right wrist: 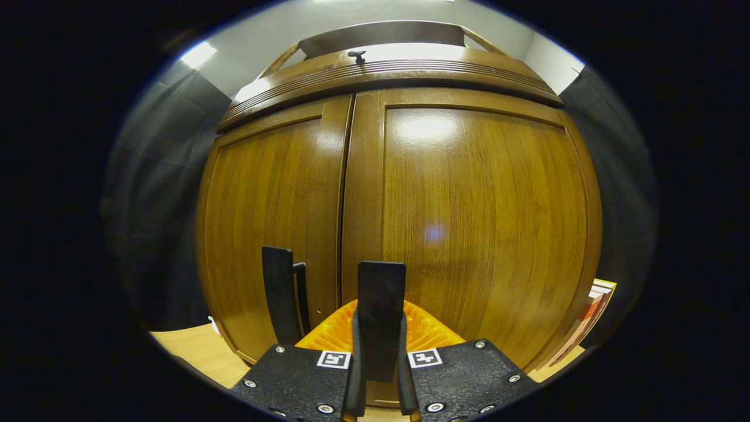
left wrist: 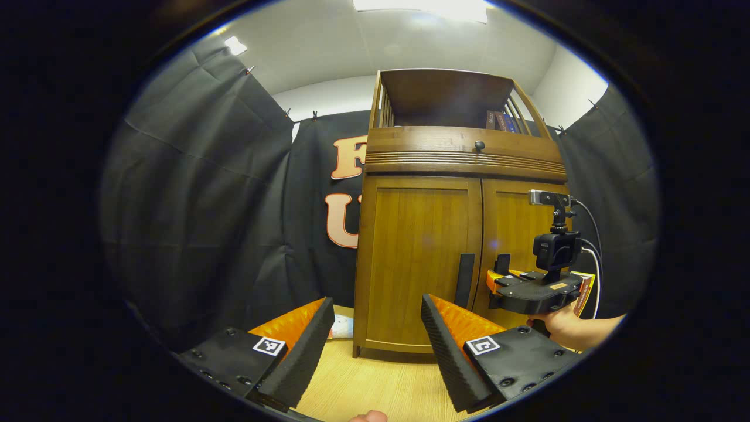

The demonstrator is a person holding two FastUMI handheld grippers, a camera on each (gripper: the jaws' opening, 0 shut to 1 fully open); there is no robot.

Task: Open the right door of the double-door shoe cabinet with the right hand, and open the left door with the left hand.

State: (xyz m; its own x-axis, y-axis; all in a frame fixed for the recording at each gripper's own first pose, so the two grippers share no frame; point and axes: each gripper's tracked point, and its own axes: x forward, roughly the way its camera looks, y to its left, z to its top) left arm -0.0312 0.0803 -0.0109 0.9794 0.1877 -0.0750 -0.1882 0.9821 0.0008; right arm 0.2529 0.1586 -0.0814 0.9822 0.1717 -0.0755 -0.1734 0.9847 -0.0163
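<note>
- Both brown wooden doors of the double-door shoe cabinet [left wrist: 463, 234] look closed to me; the centre seam is tight in right gripper view, so I judge nothing opened yet.
- My right gripper [right wrist: 379, 357] is up against the right door [right wrist: 486, 223], jaws pinching its black vertical bar handle [right wrist: 381, 310] — grasp looks made, the pull is left to do.
- The same gripper shows in left gripper view [left wrist: 504, 281], held by a hand [left wrist: 571, 327] at the right door's handle.
- My left gripper [left wrist: 378, 346] hangs back from the cabinet, jaws spread wide, nothing between them. The left door [left wrist: 419, 258] and its black bar handle [left wrist: 464, 280] are untouched.
- Left to do: swing right door out, then approach, grip and pull left door.
- Writing: square black-and-white marker tags [right wrist: 334, 358] on gripper fingers, not text. Book spines on the cabinet's top shelf [left wrist: 501, 121] too small to read.
</note>
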